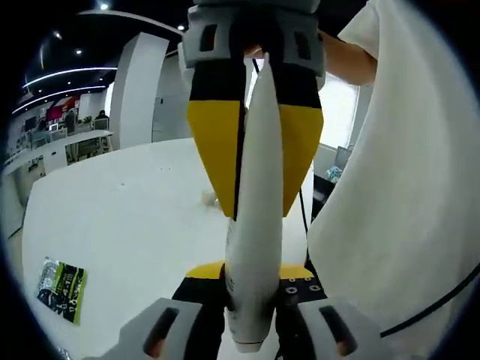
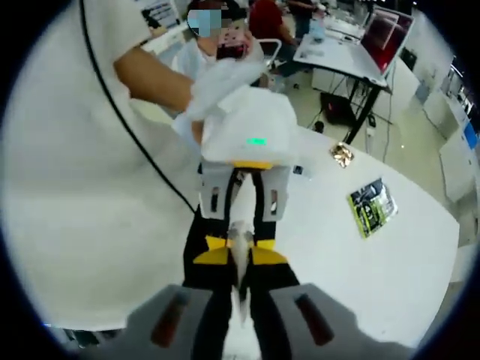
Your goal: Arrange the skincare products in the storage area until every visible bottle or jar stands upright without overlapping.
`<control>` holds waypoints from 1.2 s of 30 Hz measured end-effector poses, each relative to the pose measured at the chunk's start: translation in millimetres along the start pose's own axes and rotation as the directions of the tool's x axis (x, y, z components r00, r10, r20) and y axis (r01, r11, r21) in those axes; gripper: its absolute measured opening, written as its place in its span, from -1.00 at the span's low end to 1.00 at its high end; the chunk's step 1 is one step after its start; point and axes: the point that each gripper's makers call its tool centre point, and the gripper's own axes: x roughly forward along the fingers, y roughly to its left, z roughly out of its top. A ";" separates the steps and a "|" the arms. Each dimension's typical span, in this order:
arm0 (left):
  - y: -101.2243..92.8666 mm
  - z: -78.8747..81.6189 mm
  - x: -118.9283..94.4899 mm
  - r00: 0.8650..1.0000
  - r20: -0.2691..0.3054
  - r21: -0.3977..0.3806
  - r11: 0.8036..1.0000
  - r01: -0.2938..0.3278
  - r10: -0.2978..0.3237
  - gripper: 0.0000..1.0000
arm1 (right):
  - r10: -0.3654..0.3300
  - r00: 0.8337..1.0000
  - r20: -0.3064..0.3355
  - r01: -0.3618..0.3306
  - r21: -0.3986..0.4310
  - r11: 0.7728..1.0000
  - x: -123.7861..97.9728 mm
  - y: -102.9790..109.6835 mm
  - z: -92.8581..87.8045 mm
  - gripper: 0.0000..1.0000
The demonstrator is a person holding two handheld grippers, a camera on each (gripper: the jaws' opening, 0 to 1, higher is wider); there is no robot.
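Both grippers are clenched on one white tube (image 1: 253,225), held in the air between them, above the white table (image 1: 135,225). In the left gripper view, the left gripper (image 1: 247,315) grasps its near end at 6 o'clock, and the right gripper (image 1: 255,161) grasps it from 12 o'clock. In the right gripper view, the tube (image 2: 240,259) runs from the right gripper (image 2: 240,319) to the left gripper (image 2: 241,247).

I judge this is a handover or a turning of the tube; next, one gripper must let go so the tube can be stood upright.

The storage area is hard to make out. A green packet (image 2: 369,206) lies on the table at 3 o'clock, and the person's white sleeve (image 2: 67,187) hides much of it.
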 end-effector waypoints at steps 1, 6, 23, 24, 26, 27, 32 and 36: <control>-1.7 -1.5 -1.7 1.000 0.003 -0.019 1.000 0.008 -0.008 -0.53 | -0.002 1.000 -0.001 0.002 -0.007 1.000 1.1 1.5 1.8 -0.92; 6.3 -5.1 -10.4 0.998 0.019 -0.027 0.998 -0.052 0.052 -0.52 | -0.034 0.999 -0.004 0.034 -0.004 0.999 4.0 -4.2 8.6 -0.93; 46.1 -20.3 -37.1 0.966 0.044 -0.174 0.955 -0.242 0.253 -0.08 | -0.064 0.995 -0.079 0.068 0.046 0.997 12.4 -29.3 -6.6 -0.93; 48.3 -20.1 -39.1 0.964 0.050 -0.184 0.951 -0.247 0.260 -0.08 | -0.064 0.995 -0.083 0.068 0.050 0.996 12.9 -30.7 -8.2 -0.93; 54.4 -17.9 -45.0 0.956 0.073 -0.200 0.943 -0.265 0.284 -0.08 | -0.061 0.993 -0.099 0.067 0.054 0.996 14.0 -34.6 -13.2 -0.93; 56.5 -17.1 -47.0 0.953 0.081 -0.207 0.940 -0.271 0.293 -0.08 | -0.062 0.992 -0.107 0.068 0.056 0.996 14.6 -37.7 -16.3 -0.93; 63.7 -12.2 -53.4 0.940 0.124 -0.256 0.925 -0.280 0.318 -0.06 | -0.080 0.988 -0.134 0.092 0.084 0.992 12.2 -53.0 -31.4 -0.92; 64.5 -8.8 -53.8 0.937 0.139 -0.265 0.924 -0.276 0.320 -0.03 | -0.104 0.983 -0.150 0.122 0.115 0.986 6.5 -67.7 -47.9 -0.92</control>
